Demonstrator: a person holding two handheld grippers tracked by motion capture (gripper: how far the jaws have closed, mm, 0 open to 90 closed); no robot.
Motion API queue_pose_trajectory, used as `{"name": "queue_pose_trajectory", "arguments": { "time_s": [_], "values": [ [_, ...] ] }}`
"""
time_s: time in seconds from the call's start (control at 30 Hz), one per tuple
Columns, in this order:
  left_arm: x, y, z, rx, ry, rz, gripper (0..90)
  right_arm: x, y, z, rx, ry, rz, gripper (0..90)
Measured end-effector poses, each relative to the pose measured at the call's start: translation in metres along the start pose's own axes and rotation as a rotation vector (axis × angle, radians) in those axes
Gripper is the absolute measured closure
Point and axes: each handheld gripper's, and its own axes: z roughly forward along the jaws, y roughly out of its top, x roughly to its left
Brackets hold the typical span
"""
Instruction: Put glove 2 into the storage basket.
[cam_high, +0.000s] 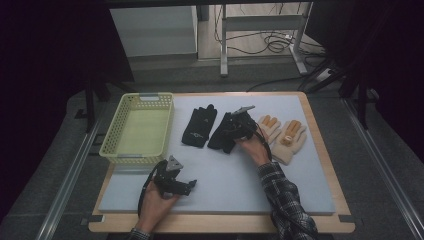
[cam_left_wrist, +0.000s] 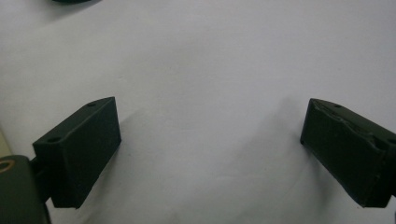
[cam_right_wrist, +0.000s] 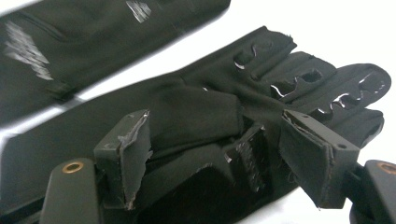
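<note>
My right gripper (cam_high: 239, 126), at frame centre, has its jaws spread around a bunched fold of the right-hand black glove (cam_high: 223, 132), while my left gripper (cam_high: 186, 186) rests open over the white mat (cam_high: 225, 180), lower left.

Dim room w/ grey carpeted floor (cam_high: 380, 165). Wooden table (cam_high: 320, 130) under pale grey mat (cam_high: 280, 190). Metal-legged desk frame (cam_high: 260, 30) behind, black cables (cam_high: 272, 45) beneath.
</note>
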Motion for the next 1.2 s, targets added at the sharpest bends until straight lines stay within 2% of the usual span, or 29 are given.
{"name": "queue_pose_trajectory", "arguments": {
  "time_s": [0.03,0.07,0.1,0.23,0.27,0.3,0.5,0.63,0.77,0.97,1.03,1.1,1.2],
  "values": [
    [0.000,0.000,0.000,0.000,0.000,0.000,5.1,-0.001,0.000,0.002,-0.003,0.009,0.003,30.5],
    [0.000,0.000,0.000,0.000,0.000,0.000,5.1,-0.003,-0.001,0.004,-0.004,0.041,0.030,41.9],
    [0.000,0.000,0.000,0.000,0.000,0.000,5.1,-0.003,-0.001,0.004,-0.004,0.041,0.030,41.9],
    [0.000,0.000,0.000,0.001,0.000,0.000,5.1,-0.003,0.000,0.001,0.003,0.073,0.041,72.1],
    [0.000,0.000,0.000,0.001,0.000,0.000,5.1,-0.003,0.001,0.001,0.005,0.101,0.049,77.5],
    [0.000,0.000,0.000,0.001,0.000,0.000,5.1,-0.003,0.001,0.001,0.007,0.105,0.051,80.2],
    [0.000,0.000,0.000,0.002,0.000,0.001,5.1,0.001,0.004,-0.005,0.004,0.092,0.023,82.5],
    [0.000,0.000,0.000,0.003,-0.001,0.001,5.1,0.001,0.008,-0.022,-0.031,0.100,0.005,82.6],
    [0.000,0.000,0.000,0.002,-0.001,0.001,5.1,0.005,0.010,-0.040,-0.056,0.146,-0.009,82.6],
    [0.000,0.000,0.000,0.000,-0.001,0.000,5.1,0.024,0.009,-0.079,-0.099,0.204,-0.067,82.5],
    [0.000,0.000,0.000,0.001,0.000,0.000,5.1,0.034,0.003,-0.097,-0.097,0.231,-0.103,82.5],
    [0.000,0.000,0.000,0.001,0.000,0.002,5.1,0.037,0.001,-0.101,-0.094,0.236,-0.112,82.5],
    [0.000,0.000,0.000,0.001,0.001,0.003,5.1,0.049,-0.015,-0.116,-0.076,0.262,-0.133,82.5]
  ]
}}
